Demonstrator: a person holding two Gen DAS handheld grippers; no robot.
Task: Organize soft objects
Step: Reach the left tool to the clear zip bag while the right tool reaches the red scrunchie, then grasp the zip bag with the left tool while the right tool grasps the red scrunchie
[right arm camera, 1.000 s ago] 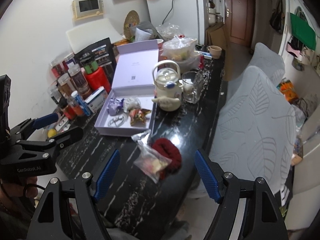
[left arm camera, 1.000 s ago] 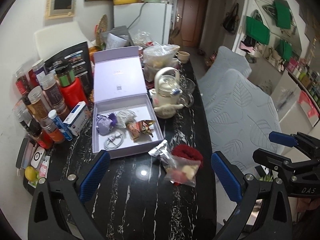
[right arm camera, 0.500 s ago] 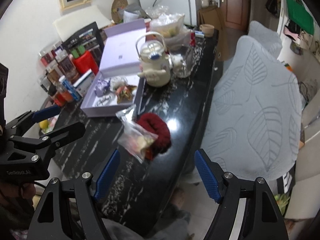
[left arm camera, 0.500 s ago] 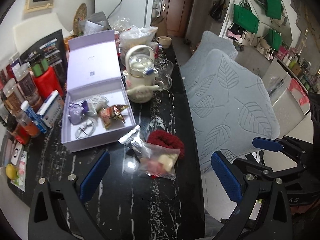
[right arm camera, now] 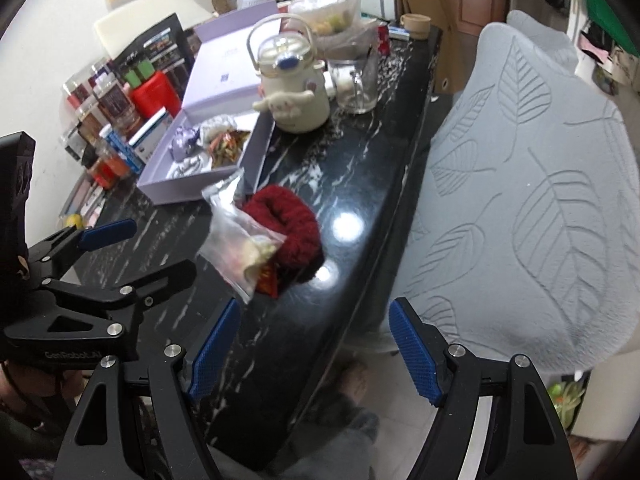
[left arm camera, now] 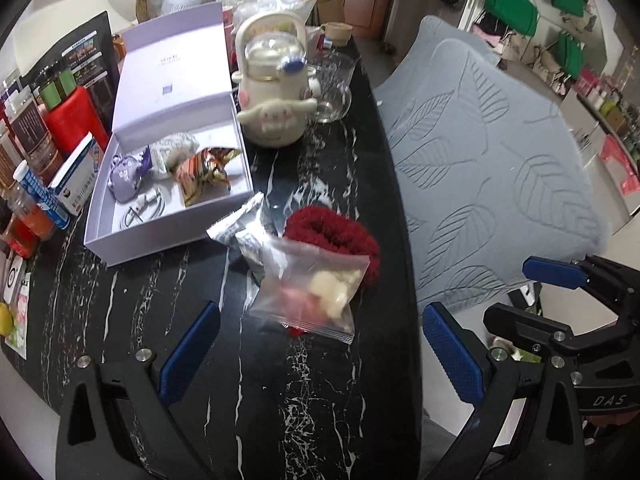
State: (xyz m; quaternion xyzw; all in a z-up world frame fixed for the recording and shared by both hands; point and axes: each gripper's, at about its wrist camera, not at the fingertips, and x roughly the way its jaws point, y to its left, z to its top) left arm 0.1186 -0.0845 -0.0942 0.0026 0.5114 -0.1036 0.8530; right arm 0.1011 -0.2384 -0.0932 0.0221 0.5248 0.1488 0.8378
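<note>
Black marbled surface (left arm camera: 320,380), white veins, long and narrow, running from lower frame toward the upper centre in both views. Red knitted item (left arm camera: 334,232) lies near the surface's right edge, mid-frame in the left wrist view; its long axis runs from upper left to lower right, rolled opening facing upper left toward the box. Clear zip bag (left arm camera: 310,292) with pale and pink contents lies partly over its lower left side, touching it; a silver foil packet (left arm camera: 240,228) sits against the bag's upper left corner. Open lilac box (left arm camera: 120,236) just beyond, left of centre, lid standing up behind; inside, a purple pouch (left arm camera: 126,176), a white crumpled piece (left arm camera: 172,152), a striped wrapped item (left arm camera: 204,172) and a coiled cable (left arm camera: 140,208). Cream teapot (left arm camera: 276,108) stands upright just beyond the box's right corner, glass cup (left arm camera: 332,92) beside it. Bottles and jars (left arm camera: 36,136) crowd the left edge. Grey leaf-patterned cushion (left arm camera: 500,168) fills the right of frame, off the surface. Left tongs (left arm camera: 320,354) spread wide, empty, hovering short of the bag. Right tongs (right arm camera: 314,350) likewise spread wide, empty, low centre in their own view, over the surface's near edge.
</note>
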